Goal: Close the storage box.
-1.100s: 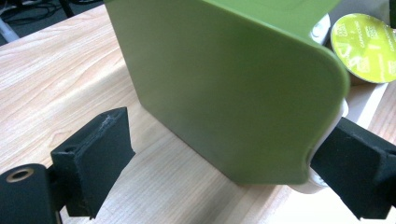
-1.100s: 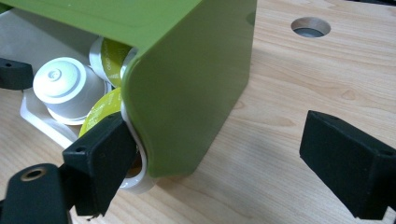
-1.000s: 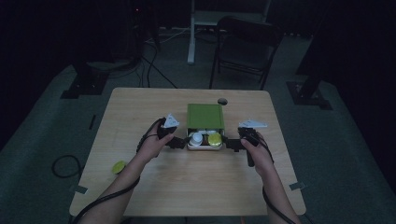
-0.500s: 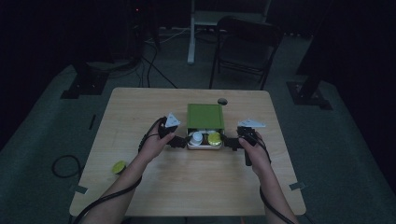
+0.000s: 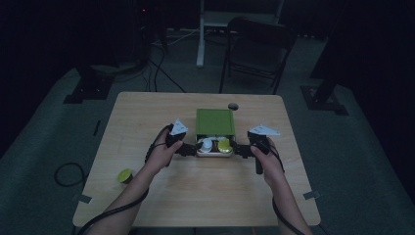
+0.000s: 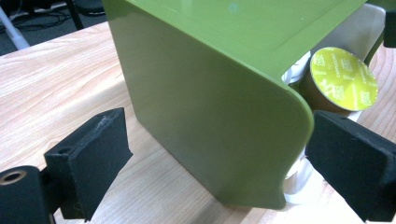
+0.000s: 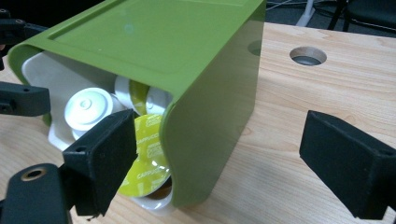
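**Green box, drawer out, pods on show**

Here's the green box [image 5: 215, 122], glossy, round-cornered, sitting upright at the middle of the desk [image 5: 147, 117]. Its white drawer [image 5: 214, 152] is pulled out toward the person's side, and it's loaded with coffee pods [image 7: 147, 154]: yellow-green foil lids with print, tipped at angles, plus a white-topped pod [image 7: 88, 107] further in. One more yellow-lidded pod [image 5: 124, 175] sits alone near the desk's left front edge, well apart.

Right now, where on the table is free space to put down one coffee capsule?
The near table between the two forearms is bare, and so is the left back corner, away from the green box. It is crowded at the white drawer, where both grippers meet. A loose capsule sits at the left edge.
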Tool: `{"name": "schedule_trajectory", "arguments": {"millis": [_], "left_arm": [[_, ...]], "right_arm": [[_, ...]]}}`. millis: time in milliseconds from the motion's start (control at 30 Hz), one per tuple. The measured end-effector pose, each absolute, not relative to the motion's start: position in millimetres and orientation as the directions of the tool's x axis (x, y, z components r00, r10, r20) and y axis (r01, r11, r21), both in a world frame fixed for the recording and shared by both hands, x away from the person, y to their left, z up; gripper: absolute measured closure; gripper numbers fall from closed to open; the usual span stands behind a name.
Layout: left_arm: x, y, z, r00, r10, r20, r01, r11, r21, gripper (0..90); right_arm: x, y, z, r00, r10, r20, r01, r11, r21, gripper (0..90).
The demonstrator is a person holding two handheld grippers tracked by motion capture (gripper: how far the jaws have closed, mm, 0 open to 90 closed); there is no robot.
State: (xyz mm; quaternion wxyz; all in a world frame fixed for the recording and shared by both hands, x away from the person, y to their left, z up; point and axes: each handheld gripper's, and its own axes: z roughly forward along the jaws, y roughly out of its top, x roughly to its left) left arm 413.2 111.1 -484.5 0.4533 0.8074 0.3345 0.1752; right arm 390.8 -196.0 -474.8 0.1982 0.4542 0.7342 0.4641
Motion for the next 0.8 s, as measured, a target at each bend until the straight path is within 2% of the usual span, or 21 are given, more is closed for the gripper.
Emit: {"name": "schedule_trajectory", "arguments": {"millis": [433,800], "left_arm": [[401.6,129.0,-481.8,0.646,0.763,-0.038,0.402,-0.296,0.867,6.5],[384.9,141.1,-489.1,0.646,0.762,-0.054,0.413,-0.289,0.864,6.6]], "right_arm": [[381.4,-207.6,-479.8,-0.486,0.864,0.133,0.485,0.14,0.863,10.8],[375.2,-220.5,-484.0,-0.464,0.877,0.122,0.493,0.141,0.858,10.9]]}}
